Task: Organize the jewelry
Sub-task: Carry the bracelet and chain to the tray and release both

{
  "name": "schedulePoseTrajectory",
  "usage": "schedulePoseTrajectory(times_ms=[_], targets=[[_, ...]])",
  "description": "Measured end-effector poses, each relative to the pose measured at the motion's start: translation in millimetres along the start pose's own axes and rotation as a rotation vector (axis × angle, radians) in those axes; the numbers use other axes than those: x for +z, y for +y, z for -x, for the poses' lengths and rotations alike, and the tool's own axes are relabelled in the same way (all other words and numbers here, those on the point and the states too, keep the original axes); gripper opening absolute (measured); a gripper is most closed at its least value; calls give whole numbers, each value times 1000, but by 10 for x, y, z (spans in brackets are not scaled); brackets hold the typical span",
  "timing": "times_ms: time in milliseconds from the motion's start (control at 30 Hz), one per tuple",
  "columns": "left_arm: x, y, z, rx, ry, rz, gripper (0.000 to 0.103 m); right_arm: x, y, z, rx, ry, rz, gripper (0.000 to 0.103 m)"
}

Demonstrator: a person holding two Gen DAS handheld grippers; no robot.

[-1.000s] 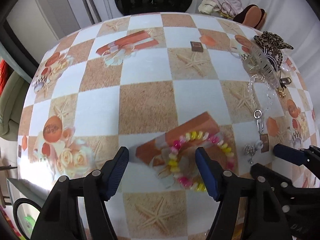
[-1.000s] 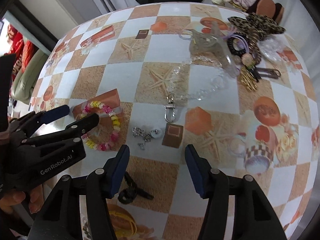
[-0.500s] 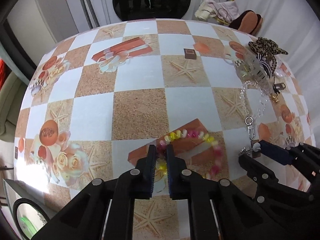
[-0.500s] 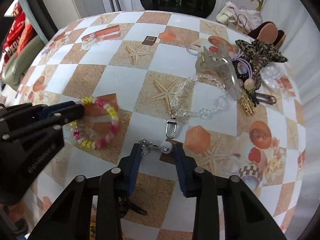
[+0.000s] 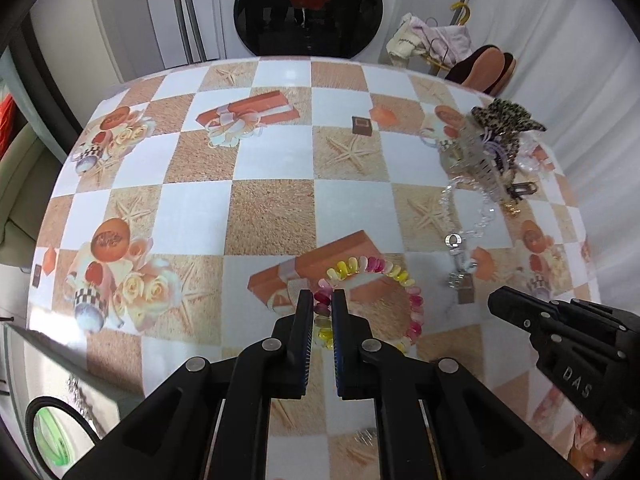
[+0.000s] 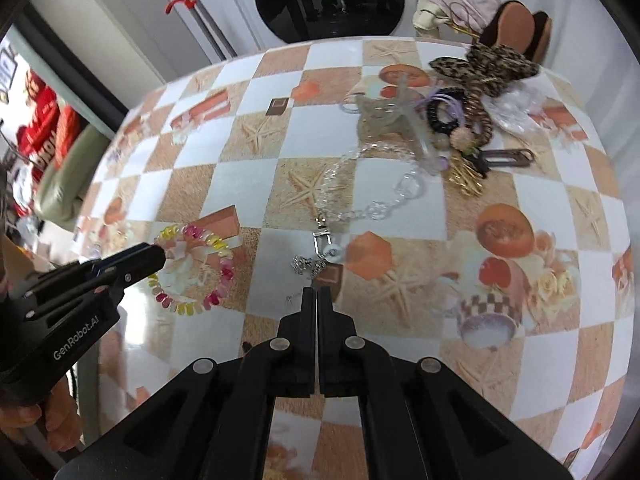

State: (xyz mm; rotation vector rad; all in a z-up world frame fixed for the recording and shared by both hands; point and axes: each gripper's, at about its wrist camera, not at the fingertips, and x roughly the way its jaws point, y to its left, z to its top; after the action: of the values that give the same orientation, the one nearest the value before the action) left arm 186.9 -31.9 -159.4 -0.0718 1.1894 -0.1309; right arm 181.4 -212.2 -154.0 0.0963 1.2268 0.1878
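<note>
A pink and yellow bead bracelet [image 5: 372,268] lies on the checkered tablecloth [image 5: 276,216]; it also shows in the right wrist view [image 6: 224,260]. My left gripper [image 5: 319,300] is shut on its left side. A small silver chain piece [image 6: 308,264] lies beside a clear chain with a clasp [image 6: 372,208]. My right gripper [image 6: 317,294] is shut just below the silver piece; whether it holds a strand I cannot tell. The right gripper shows at the right in the left wrist view [image 5: 500,300].
A pile of hair accessories sits at the far right: a leopard bow [image 6: 488,64], a clear claw clip [image 6: 400,120], black hair ties [image 6: 444,116], a gold clip [image 6: 466,178]. Slippers [image 6: 516,28] and clothes lie beyond the table edge.
Both grippers went from open to shut. The left closed on the bracelet. The right closed at the silver chain piece and both rose a little.
</note>
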Motion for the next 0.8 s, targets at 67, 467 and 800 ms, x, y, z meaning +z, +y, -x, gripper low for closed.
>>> schedulePoseTrajectory(times_ms=[67,467,800], targets=[[-24,-16,86,-5,-9,4,14,-11,-35,56,21,-1,-15,0],[-196,33,328,23,-26,65,14,138,121,-322,11,47,26,50],[-327,78,372,20,-22,92,14,135,82,-290,-29,10,10,1]])
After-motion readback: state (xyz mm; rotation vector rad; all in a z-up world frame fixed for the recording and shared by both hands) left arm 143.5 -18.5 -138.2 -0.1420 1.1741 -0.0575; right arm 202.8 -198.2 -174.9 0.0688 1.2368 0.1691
